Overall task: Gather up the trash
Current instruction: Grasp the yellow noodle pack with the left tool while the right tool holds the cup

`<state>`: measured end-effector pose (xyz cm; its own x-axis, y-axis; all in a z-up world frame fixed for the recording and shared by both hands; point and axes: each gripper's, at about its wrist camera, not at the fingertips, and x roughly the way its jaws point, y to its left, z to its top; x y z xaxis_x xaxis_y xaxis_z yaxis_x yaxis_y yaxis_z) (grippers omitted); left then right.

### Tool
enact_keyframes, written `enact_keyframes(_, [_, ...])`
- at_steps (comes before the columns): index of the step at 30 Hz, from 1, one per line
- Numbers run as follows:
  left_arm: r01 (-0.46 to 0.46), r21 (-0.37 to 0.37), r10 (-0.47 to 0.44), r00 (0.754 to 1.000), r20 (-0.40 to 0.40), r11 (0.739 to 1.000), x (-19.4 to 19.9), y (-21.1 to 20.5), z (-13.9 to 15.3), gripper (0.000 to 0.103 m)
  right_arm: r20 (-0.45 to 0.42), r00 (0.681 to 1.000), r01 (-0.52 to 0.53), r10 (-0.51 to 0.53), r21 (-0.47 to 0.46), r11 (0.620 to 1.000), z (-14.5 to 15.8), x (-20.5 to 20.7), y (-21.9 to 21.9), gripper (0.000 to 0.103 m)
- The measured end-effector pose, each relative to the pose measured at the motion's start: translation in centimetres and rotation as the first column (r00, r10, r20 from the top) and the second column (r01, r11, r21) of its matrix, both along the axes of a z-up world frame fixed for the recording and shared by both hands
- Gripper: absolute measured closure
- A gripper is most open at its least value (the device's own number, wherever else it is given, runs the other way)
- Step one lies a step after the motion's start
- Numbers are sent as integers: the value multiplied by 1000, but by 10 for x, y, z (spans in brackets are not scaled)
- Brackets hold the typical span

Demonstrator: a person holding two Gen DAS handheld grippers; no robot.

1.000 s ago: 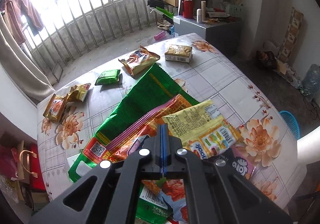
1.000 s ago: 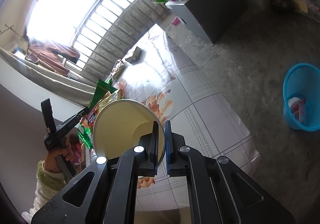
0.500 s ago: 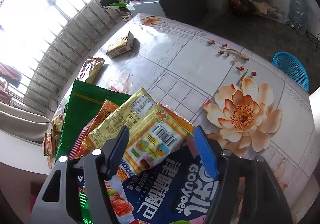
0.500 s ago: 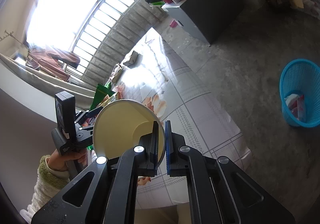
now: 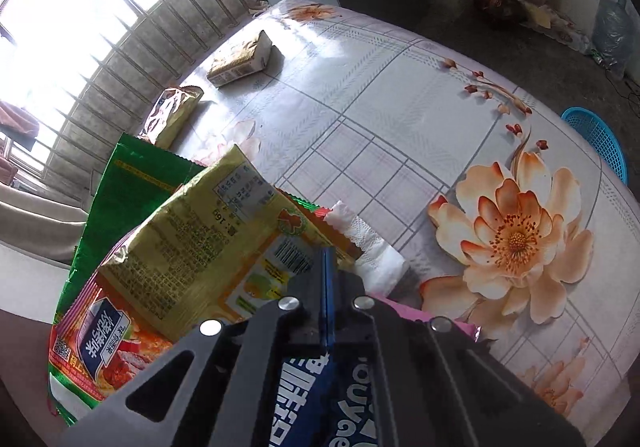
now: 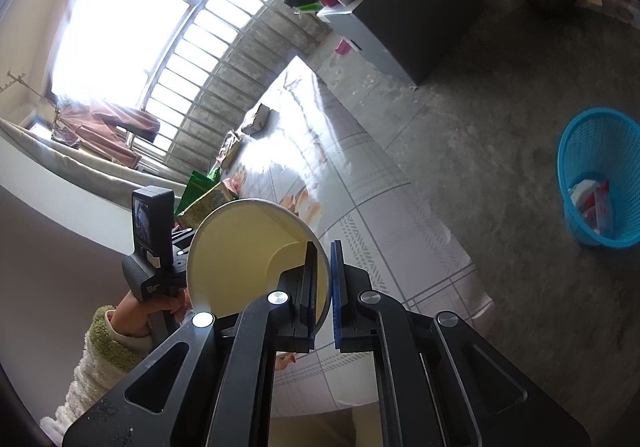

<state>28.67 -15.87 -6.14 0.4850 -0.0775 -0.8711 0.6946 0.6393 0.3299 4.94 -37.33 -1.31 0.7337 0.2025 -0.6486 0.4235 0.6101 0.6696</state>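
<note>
The left gripper (image 5: 327, 259) points steeply down at a heap of snack wrappers near the desk's (image 5: 400, 95) near-left edge, its fingers clenched tight together; their tips sit over the barcode corner of the yellow wrapper (image 5: 208, 247), and whether any foil is pinched between them cannot be made out. Under the yellow wrapper lie a red noodle wrapper (image 5: 96, 343) and a large green bag (image 5: 124, 187); a blue wrapper (image 5: 312, 391) is mostly hidden beneath the gripper body, and a crumpled white tissue (image 5: 368, 243) pokes out just beside the fingers. Farther along the desk's window edge sit a gold foil packet (image 5: 172, 111) and a boxy wrapped packet (image 5: 240, 59), well apart from the heap. The whole middle and right of the flowered cloth is open room.

The right gripper (image 6: 323, 275) is held off the desk's corner, fingers grasping the rim of a cream paper bowl (image 6: 248, 247), one finger inside, one outside. The bowl hides part of the heap and of the left gripper, which a hand (image 6: 138, 313) in a fuzzy green-and-white sleeve grips. On the bare concrete floor to the right stands a blue basket (image 6: 580, 151) with some wrappers inside, its far side cut off by the frame edge
</note>
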Motion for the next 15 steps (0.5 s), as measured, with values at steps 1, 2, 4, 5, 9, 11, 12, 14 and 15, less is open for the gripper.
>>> enact_keyframes(1, [-5, -17, 5, 1000, -1, 1000, 0, 2, 2, 103, 0, 1000, -1, 1, 0, 1000, 0, 0, 0, 98])
enact_keyframes(2, [-7, -34, 7, 1000, -3, 999, -1, 5, 4, 103, 0, 1000, -2, 2, 0, 1000, 1, 0, 0, 98])
enact_keyframes(4, [-6, -56, 6, 1000, 4, 998, -4, 10, 10, 103, -1, 1000, -3, 3, -3, 1000, 1, 0, 1, 98])
enact_keyframes(5, [-5, -68, 6, 1000, 11, 998, -6, 12, 13, 103, -1, 1000, -4, 4, -4, 1000, 1, 0, 1, 98])
enact_keyframes(9, [-17, -141, 18, 1000, 7, 990, -12, 28, 33, 103, 0, 1000, -6, 6, -10, 1000, 2, 0, 2, 98])
enact_keyframes(11, [-32, -203, 31, 999, -11, 979, -15, 39, 45, 103, 0, 1000, -8, 8, -11, 1000, 2, 0, 3, 98])
enact_keyframes(12, [-40, -241, 35, 999, -24, 970, -16, 45, 52, 103, 0, 1000, -9, 9, -11, 1000, 1, 1, 3, 98])
enact_keyframes(14, [-47, -298, 36, 998, -43, 953, -20, 54, 64, 103, -2, 1000, -13, 13, -12, 1000, 2, 2, 4, 98])
enact_keyframes(15, [-49, -321, 36, 998, -47, 946, -21, 58, 70, 103, -2, 1000, -16, 16, -13, 1000, 2, 2, 5, 98])
